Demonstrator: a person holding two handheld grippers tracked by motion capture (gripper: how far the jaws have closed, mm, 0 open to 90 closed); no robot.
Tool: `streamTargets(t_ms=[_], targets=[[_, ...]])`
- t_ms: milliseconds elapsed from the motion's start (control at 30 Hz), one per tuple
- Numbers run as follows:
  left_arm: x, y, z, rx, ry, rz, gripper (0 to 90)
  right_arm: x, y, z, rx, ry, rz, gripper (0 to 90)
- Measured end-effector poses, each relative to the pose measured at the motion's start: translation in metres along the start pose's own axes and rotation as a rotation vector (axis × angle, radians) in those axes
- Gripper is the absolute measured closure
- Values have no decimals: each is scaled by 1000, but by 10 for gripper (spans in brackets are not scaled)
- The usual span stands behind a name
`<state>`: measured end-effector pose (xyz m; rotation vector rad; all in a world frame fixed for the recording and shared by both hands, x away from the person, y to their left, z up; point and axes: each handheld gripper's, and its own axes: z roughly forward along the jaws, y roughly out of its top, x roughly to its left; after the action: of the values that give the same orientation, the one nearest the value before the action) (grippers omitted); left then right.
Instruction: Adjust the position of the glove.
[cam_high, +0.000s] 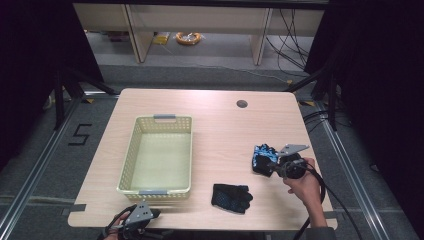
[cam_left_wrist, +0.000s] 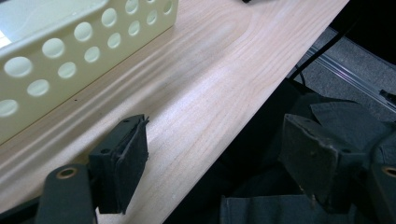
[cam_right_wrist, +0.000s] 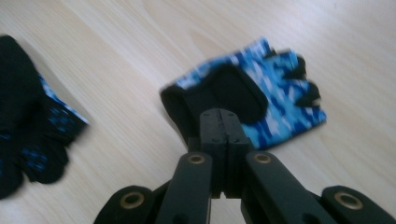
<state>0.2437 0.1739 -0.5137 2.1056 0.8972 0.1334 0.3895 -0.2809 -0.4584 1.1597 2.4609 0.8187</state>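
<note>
A blue camouflage fingerless glove (cam_high: 262, 154) lies on the right part of the wooden table (cam_high: 215, 125). My right gripper (cam_high: 274, 165) is shut on its black cuff. In the right gripper view the two jaws press together on the cuff edge of the blue glove (cam_right_wrist: 275, 98), whose short fingers point away. A second glove (cam_high: 231, 197), black with blue dots, lies palm up near the front edge and appears as the dark glove (cam_right_wrist: 28, 130) at the left of that view. My left gripper (cam_left_wrist: 215, 135) hangs open at the table's front edge, holding nothing, just in front of the basket.
A pale yellow perforated basket (cam_high: 129, 160) with grey handles stands empty on the left half of the table; its holed wall (cam_left_wrist: 70, 51) is close to my left gripper. A round cable hole (cam_high: 242, 104) sits near the far edge. Shelving and cables lie beyond.
</note>
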Motion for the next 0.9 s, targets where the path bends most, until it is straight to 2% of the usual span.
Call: streamTargets(t_ms=[33,100,167,200,267,300,333,367,400,467,533,600,633,667,700,733,767,867,900], targets=[[1,0,-1,18,0,23,230,-3,-2,2,8,-7,2,900],[1,0,-2,17,2,25,230,-8,-5,4,38,-24,-15,900],[2,0,-2,6,2,41,230,-9,-8,9,38,-38,-1,900],[0,0,0,-4,0,4,230,-9,-9,10,53,-48,-8,900],[0,0,0,-3,0,1,230,-8,-10,12,77,-49,-3,900],[3,0,-2,25,14,34,230,-8,-10,15,57,-54,-10,900],[2,0,-1,23,10,31,230,-10,-10,16,65,-45,-37,900],[2,0,-2,19,8,25,230,-8,-11,20,60,-55,-21,900],[1,0,-1,17,2,24,230,-8,-10,19,83,-45,-15,900],[2,0,-2,15,9,49,230,-7,-9,25,70,-38,-36,900],[2,1,-2,18,7,47,230,-4,-5,28,90,-23,-54,900],[1,0,-1,7,6,36,230,0,-1,33,90,-21,-59,900],[1,1,-1,8,6,38,230,3,0,37,74,-13,-53,900],[2,1,-1,19,8,48,230,4,4,38,98,4,-51,900],[2,1,-1,16,10,48,230,6,6,44,58,-14,-68,900],[2,0,-1,19,14,51,230,6,8,44,78,-9,-69,900],[2,0,-1,20,8,50,230,8,11,46,92,20,-41,900],[2,0,-2,18,10,48,230,11,18,52,85,27,-15,900],[1,0,-1,8,2,15,230,12,20,55,82,32,-20,900]])
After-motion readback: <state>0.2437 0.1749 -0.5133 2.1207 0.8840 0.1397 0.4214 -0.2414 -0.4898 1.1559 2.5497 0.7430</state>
